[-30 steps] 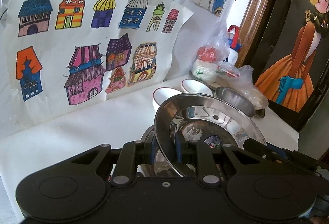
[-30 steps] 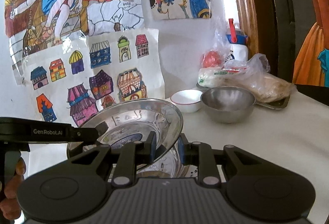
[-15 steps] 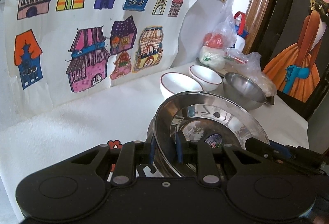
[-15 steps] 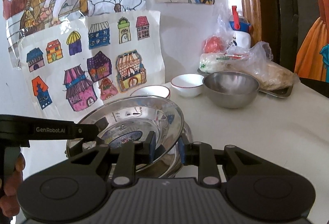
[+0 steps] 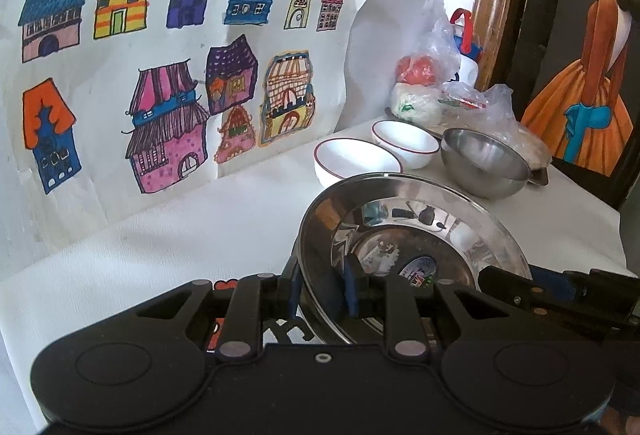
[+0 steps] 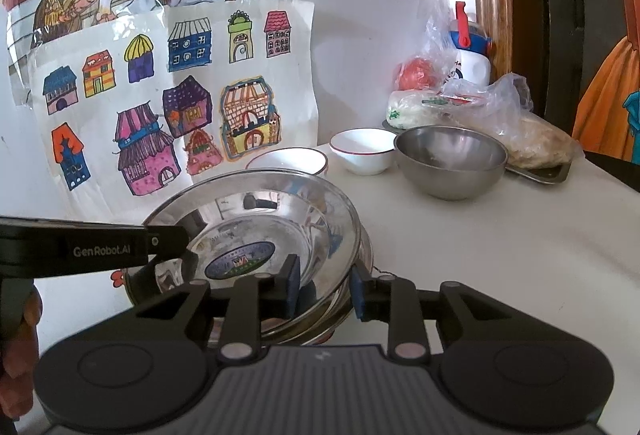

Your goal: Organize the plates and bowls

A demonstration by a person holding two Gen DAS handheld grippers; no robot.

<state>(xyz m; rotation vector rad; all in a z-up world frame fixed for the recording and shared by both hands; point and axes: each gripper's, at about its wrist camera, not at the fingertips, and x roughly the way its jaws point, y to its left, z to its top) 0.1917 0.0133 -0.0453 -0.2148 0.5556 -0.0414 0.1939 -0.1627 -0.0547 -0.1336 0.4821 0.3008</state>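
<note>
Left gripper (image 5: pixel 320 285) jaws are opening around the steel plate's (image 5: pixel 408 227) rim, the plate sitting on the stack. Beyond the plate, two white bowls (image 5: pixel 356 157) and a steel bowl (image 5: pixel 484 163) are waiting unstacked.

Right gripper (image 6: pixel 324 287) jaws are likewise opening, straddling the plate's near rim; stacking plates looks nearly done, bowls remain.

Steel plate (image 6: pixel 256 223): on a stack of plates at the table's (image 6: pixel 500 255) near edge, before me.
Two white bowls (image 6: pixel 362 149): behind the plate, by the wall.
Steel bowl (image 6: pixel 450 165): right of them.
Bagged food (image 6: pixel 492 103): far right corner, on a tray (image 6: pixel 540 173).
</note>
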